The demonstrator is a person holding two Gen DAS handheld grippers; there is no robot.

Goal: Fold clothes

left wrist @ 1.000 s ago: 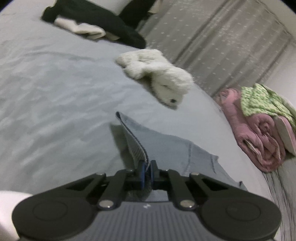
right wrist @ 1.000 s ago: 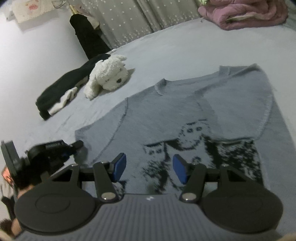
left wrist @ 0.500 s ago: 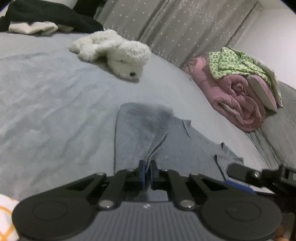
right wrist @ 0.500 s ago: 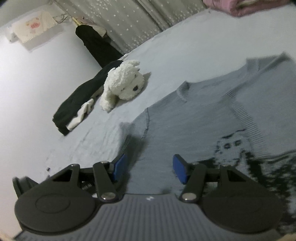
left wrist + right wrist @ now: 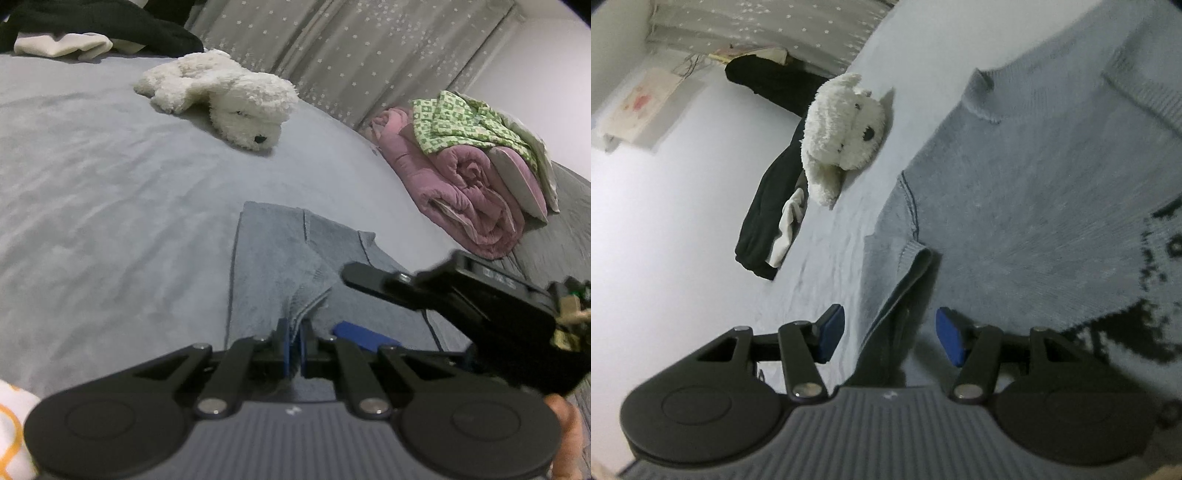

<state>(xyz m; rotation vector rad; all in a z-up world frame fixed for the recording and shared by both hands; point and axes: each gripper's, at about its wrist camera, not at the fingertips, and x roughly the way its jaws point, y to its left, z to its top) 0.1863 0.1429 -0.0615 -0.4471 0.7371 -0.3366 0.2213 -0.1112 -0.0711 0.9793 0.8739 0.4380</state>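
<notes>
On the grey bed (image 5: 110, 206), the left gripper (image 5: 293, 349) is pinched tight on the end of the grey sweater's (image 5: 280, 266) sleeve, which now lies folded over toward the body; a second ago that sleeve stood up in a ridge, so the first fold looks nearly laid down. To its right, the right gripper (image 5: 888, 334) has swung in close and tipped over, and its blue pads (image 5: 831, 330) stand wide apart on either side of the raised sleeve edge (image 5: 908, 284) without pressing it, so I think it is getting ready to grab there. No box, basket or other holder shows anywhere.
</notes>
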